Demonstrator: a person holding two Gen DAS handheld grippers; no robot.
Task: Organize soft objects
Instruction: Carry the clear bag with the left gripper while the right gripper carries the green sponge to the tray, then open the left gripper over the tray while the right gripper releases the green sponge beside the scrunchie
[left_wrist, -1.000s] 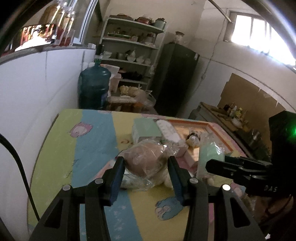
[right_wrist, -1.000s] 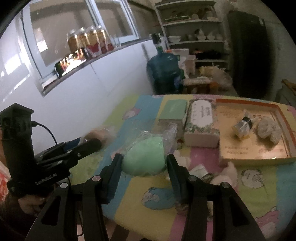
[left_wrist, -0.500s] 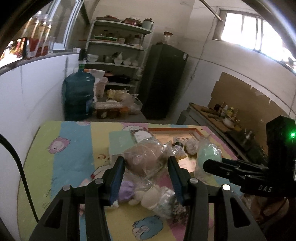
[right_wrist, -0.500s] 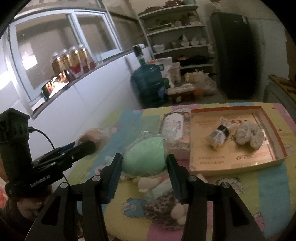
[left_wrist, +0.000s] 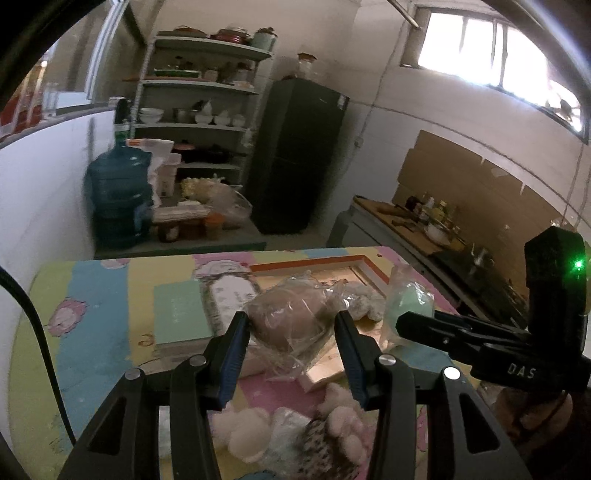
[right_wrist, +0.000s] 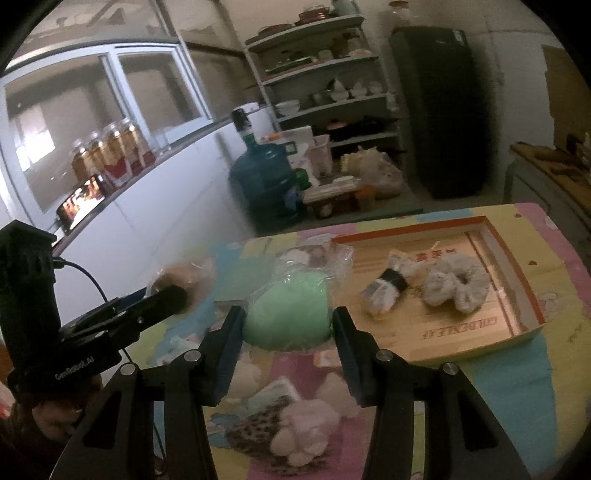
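My left gripper (left_wrist: 291, 334) is shut on a brown soft ball in a clear bag (left_wrist: 291, 319) and holds it above the table. My right gripper (right_wrist: 287, 328) is shut on a green soft ball in a clear bag (right_wrist: 290, 317), also held above the table. Each gripper shows in the other's view: the right one (left_wrist: 461, 332) with the green ball (left_wrist: 408, 302), the left one (right_wrist: 122, 317) with the brown ball (right_wrist: 183, 275). An orange-rimmed cardboard tray (right_wrist: 517, 280) holds a white scrunchie (right_wrist: 456, 286) and a rolled white cloth with a black band (right_wrist: 386, 290).
Several soft toys, one leopard-patterned (right_wrist: 258, 432), lie on the colourful tablecloth (left_wrist: 92, 317) below the grippers. A green box (left_wrist: 181, 314) and a tissue pack (left_wrist: 231, 295) sit left of the tray. A blue water jug (left_wrist: 120, 199), shelves and a dark fridge (left_wrist: 299, 155) stand behind.
Both grippers have risen and moved toward the tray with their bagged balls. The soft toys now show on the table below them.
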